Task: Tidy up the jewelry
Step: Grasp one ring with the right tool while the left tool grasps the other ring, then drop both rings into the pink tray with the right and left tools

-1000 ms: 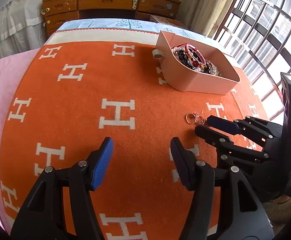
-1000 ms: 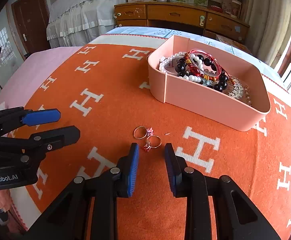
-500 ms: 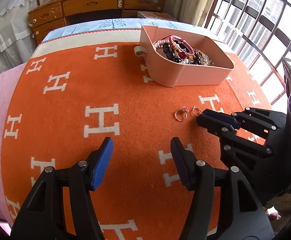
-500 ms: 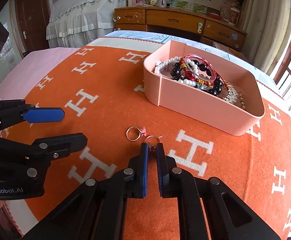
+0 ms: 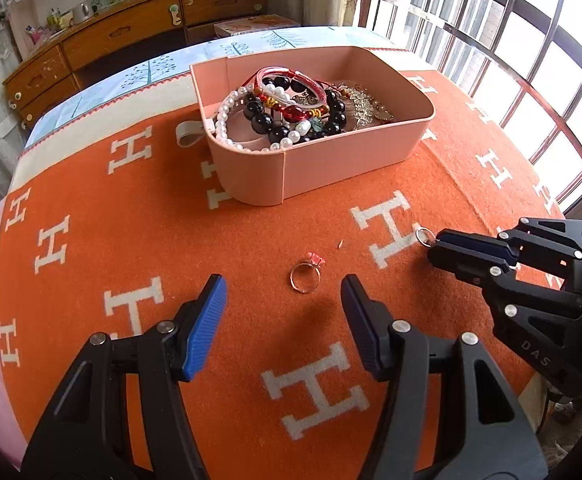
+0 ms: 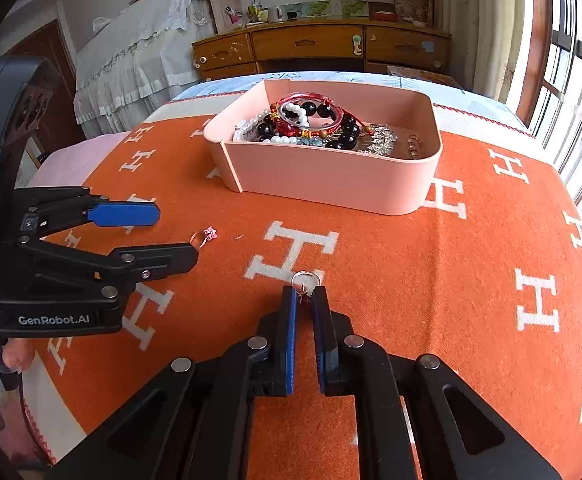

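My right gripper [image 6: 303,295] is shut on a silver ring [image 6: 305,279] with a small red stone and holds it just above the orange blanket; it shows in the left wrist view too [image 5: 424,236]. A second ring [image 5: 305,274] with a pink stone lies on the blanket, just ahead of and between the fingers of my open left gripper [image 5: 283,300]. In the right wrist view that ring [image 6: 203,237] sits by the left gripper [image 6: 171,232]. A pink box [image 5: 331,164] holds bead bracelets and other jewelry [image 5: 287,108].
The orange blanket [image 5: 91,240] with white H marks covers the table. A wooden dresser [image 6: 319,50] stands behind it, a window with bars [image 5: 511,52] to the right. A tiny scrap [image 5: 340,243] lies near the pink-stone ring.
My right gripper closed on one ring and carried it to the right, away from the other. My left gripper moved in toward the remaining ring and stayed open.
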Motion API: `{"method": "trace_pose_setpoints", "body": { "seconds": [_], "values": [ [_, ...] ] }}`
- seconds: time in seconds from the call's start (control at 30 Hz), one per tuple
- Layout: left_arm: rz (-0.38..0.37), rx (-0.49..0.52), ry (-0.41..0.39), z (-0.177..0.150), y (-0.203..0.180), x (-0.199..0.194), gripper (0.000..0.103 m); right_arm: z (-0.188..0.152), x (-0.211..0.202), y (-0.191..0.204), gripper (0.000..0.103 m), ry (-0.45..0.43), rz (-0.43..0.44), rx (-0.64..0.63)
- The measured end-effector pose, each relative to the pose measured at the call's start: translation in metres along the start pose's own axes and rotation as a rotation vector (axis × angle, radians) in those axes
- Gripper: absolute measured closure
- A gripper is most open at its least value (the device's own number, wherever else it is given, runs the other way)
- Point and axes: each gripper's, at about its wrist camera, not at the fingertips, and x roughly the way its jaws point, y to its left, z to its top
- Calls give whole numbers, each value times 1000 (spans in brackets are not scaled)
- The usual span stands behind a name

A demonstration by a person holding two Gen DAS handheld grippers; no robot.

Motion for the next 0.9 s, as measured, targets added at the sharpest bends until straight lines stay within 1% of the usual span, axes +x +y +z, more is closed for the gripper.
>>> {"method": "trace_pose_setpoints", "body": {
  "seconds": [0.03, 0.1, 0.13, 0.17, 0.2, 0.27, 0.4, 0.43, 0.53, 0.63, 0.73, 0.9],
  "values": [
    [4, 6, 1, 2, -2, 2, 47, -2, -2, -3, 95, -4, 5, 7],
    [4, 22, 9, 6, -5, 7, 53, -5, -5, -8, 95, -11, 14, 16],
    [8, 30, 14, 7, -7, 10, 59, -6, -5, -9, 95, -13, 20, 19],
    [8, 36, 17, 9, -8, 12, 62, -7, -5, -9, 95, -15, 25, 22],
    [6, 40, 13, 11, -9, 13, 63, -8, -6, -10, 95, -17, 30, 24],
    [2, 56, 17, 13, -11, 14, 71, -9, -7, -10, 95, -19, 37, 27],
    [-4, 86, 20, 14, -18, 15, 82, -10, -7, -14, 95, -26, 54, 35],
    [-3, 95, 20, 14, -20, 15, 87, -10, -7, -14, 95, -28, 57, 37],
    [20, 117, 13, 13, -26, 14, 90, -11, -7, -15, 95, -33, 70, 47],
    [31, 112, 6, 12, -28, 14, 90, -12, -8, -15, 95, -37, 76, 51],
    [37, 104, 4, 11, -28, 12, 98, -12, -9, -15, 95, -40, 78, 52],
    [45, 84, -2, 6, -27, 4, 98, -14, -11, -14, 95, -40, 71, 53]
  ]
}}
